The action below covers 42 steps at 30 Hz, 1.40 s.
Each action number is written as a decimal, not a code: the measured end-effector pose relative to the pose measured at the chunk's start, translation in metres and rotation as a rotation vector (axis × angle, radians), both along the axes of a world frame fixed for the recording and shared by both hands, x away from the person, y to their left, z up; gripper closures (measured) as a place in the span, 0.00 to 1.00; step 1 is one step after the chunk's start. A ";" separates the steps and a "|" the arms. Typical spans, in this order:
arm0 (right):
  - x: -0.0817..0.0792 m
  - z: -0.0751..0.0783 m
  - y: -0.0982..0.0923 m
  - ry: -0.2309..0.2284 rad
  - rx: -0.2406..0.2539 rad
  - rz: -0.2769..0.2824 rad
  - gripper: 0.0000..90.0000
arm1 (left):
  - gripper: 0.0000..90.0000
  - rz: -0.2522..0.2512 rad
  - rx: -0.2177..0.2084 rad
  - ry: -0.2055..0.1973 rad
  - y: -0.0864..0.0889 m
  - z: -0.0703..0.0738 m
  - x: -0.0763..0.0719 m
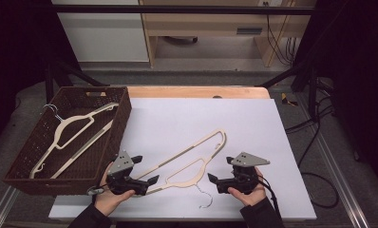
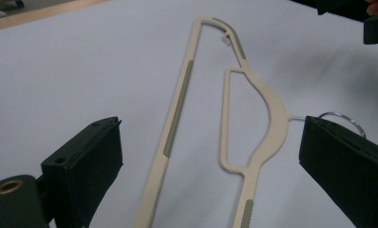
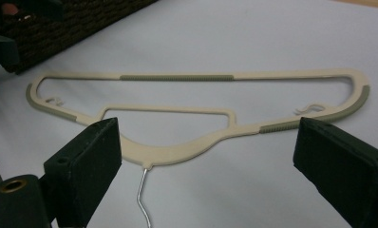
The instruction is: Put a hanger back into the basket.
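Two open claws flank a cream hanger on the white surface.
Left claw and right claw both gape empty; hanger lies right of the wicker basket.

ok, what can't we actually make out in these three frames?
- Hanger on the table: in the high view the left gripper covers its near-left end, so contact there is unclear.
- Its wire hook: in the left gripper view a jaw hides most of it; in the right gripper view the bottom edge cuts it off.
- Hanger in the basket: its lower end sits behind the basket front wall.
- Right gripper: hand hides its rear.
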State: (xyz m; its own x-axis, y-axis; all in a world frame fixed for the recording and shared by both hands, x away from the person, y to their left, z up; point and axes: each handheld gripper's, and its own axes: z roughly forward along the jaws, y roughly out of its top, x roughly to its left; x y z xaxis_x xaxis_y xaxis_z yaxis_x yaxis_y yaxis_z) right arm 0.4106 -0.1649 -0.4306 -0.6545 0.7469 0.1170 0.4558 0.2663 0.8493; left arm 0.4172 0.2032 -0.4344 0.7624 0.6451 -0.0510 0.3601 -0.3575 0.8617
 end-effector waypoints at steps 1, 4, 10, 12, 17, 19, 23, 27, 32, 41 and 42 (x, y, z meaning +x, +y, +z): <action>0.000 -0.002 0.003 0.005 -0.005 0.006 0.11 | 0.08 -0.003 0.000 0.002 0.000 -0.002 0.000; 0.000 -0.007 0.009 0.021 -0.016 0.020 0.12 | 0.08 -0.013 0.012 0.009 -0.001 -0.007 0.000; -0.001 -0.018 0.024 0.067 -0.073 0.044 0.22 | 0.08 -0.025 0.024 0.028 -0.002 -0.012 0.000; -0.001 -0.022 0.028 0.078 -0.098 0.043 0.28 | 0.08 -0.026 0.031 0.034 -0.003 -0.013 0.000; -0.003 -0.031 0.036 0.097 -0.142 0.051 0.41 | 0.08 -0.032 0.027 0.036 -0.004 -0.014 0.000; -0.003 -0.034 0.038 0.100 -0.161 0.061 0.43 | 0.08 -0.032 0.027 0.038 -0.004 -0.014 0.000; -0.003 -0.037 0.040 0.108 -0.178 0.063 0.48 | 0.08 -0.031 0.017 0.038 -0.003 -0.014 0.000; -0.003 -0.040 0.043 0.115 -0.208 0.070 0.54 | 0.08 -0.030 0.020 0.038 -0.002 -0.015 0.000; -0.004 -0.042 0.046 0.149 -0.210 0.082 0.66 | 0.09 -0.027 0.021 0.039 -0.002 -0.015 0.000; -0.010 -0.045 0.064 0.153 -0.250 0.104 0.81 | 0.09 -0.030 0.025 0.042 -0.003 -0.015 0.000; -0.011 -0.044 0.065 0.151 -0.259 0.093 0.82 | 0.09 -0.029 0.023 0.038 -0.002 -0.015 0.000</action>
State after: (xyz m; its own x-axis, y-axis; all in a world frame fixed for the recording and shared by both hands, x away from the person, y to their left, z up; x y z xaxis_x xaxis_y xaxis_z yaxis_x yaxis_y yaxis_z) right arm 0.3992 -0.1000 -0.4748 -0.7110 0.7025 0.0316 0.5354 0.5116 0.6720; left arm 0.4171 0.2007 -0.4496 0.7785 0.6242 -0.0656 0.3818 -0.3880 0.8389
